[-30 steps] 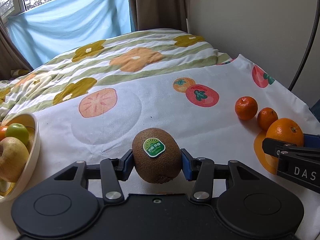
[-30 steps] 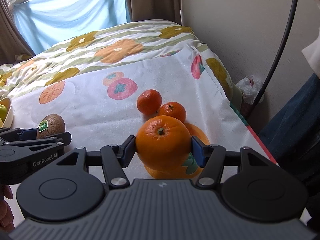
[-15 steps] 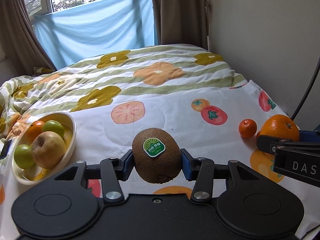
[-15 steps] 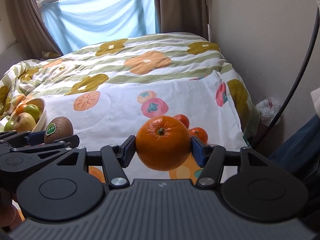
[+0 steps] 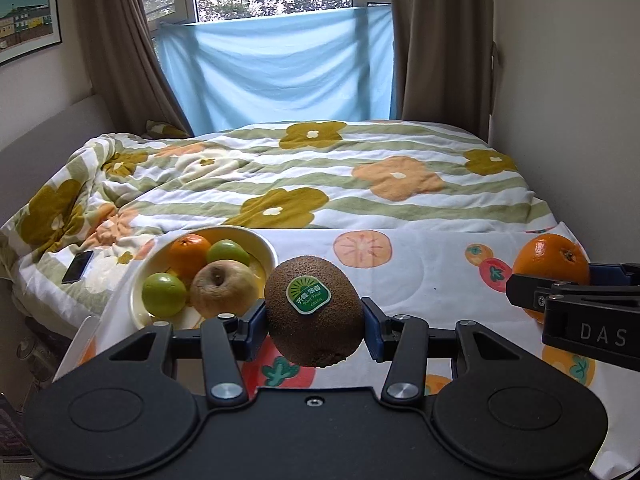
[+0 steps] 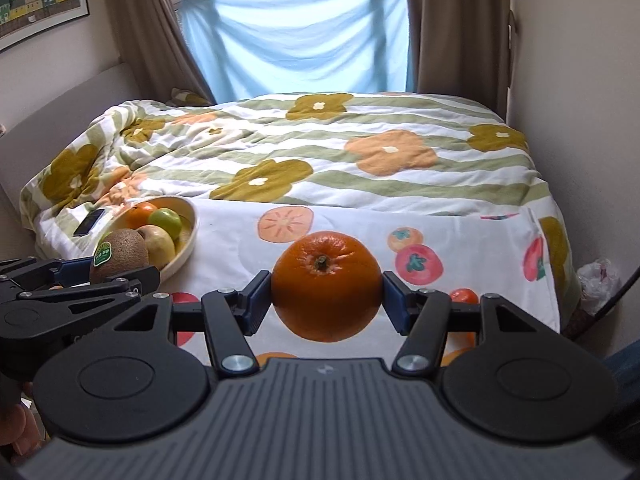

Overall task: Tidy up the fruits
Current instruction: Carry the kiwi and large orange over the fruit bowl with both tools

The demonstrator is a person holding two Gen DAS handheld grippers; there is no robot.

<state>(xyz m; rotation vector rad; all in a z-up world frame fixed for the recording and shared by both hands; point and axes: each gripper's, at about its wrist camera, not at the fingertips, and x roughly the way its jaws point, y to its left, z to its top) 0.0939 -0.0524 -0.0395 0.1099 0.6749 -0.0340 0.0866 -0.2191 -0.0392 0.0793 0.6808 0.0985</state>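
My left gripper [image 5: 314,318] is shut on a brown kiwi [image 5: 314,310] with a green sticker, held above the fruit-print cloth [image 5: 420,276]. My right gripper [image 6: 326,294] is shut on a large orange [image 6: 326,286], also lifted; the orange also shows in the left wrist view [image 5: 550,262]. A cream bowl [image 5: 262,246] ahead to the left holds an apple [image 5: 224,288], two green fruits [image 5: 164,294] and an orange fruit [image 5: 188,252]. The kiwi [image 6: 118,256] shows close in front of the bowl [image 6: 188,240] in the right wrist view. A small mandarin [image 6: 464,296] peeks out behind my right finger.
A flowered quilt [image 5: 320,176] covers the bed beyond the cloth. A dark phone [image 5: 78,266] lies on the quilt left of the bowl. A wall runs along the right side, and a plastic bag [image 6: 598,284] sits on the floor there.
Both grippers rose and tilted up with their fruits. The bowl came further into view and nearer the kiwi; the mandarins on the cloth dropped below the frames.
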